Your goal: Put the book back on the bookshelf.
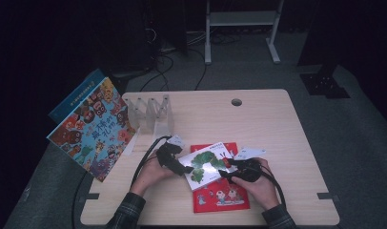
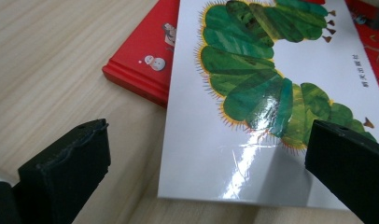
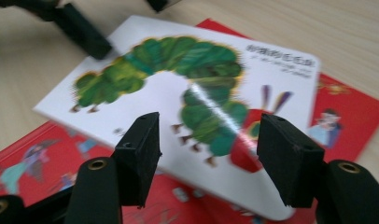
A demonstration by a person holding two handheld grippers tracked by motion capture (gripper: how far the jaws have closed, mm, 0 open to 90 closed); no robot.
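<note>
Book sorting at a light wooden table [image 1: 277, 133], shown at an early stage. At the far left, a large picture book [image 1: 93, 129] with a crowded cartoon cover leans off the table's left edge, a blue book [image 1: 77, 98] behind it; just to their right a clear slotted book rack [image 1: 151, 114] stands on the tabletop, and no book can be made out in its slots. Nearer the person, the left gripper [image 1: 175, 163] approaches the left edge of the white caterpillar book [image 1: 206, 164]; in the left gripper view its jaws stand spread, one either side of the book's near corner, not yet closed on it. The white caterpillar book [image 2: 253, 116] lies askew on top of the red book [image 1: 220, 195], which rests flat on the table. At the right, the right gripper [image 1: 232, 168] meets the book's opposite edge; in the right gripper view its jaws are likewise spread above the cover [image 3: 192, 88]. Judged from this layout, neither flat book is yet gripped or lifted, and filing both in the rack appears to remain
</note>
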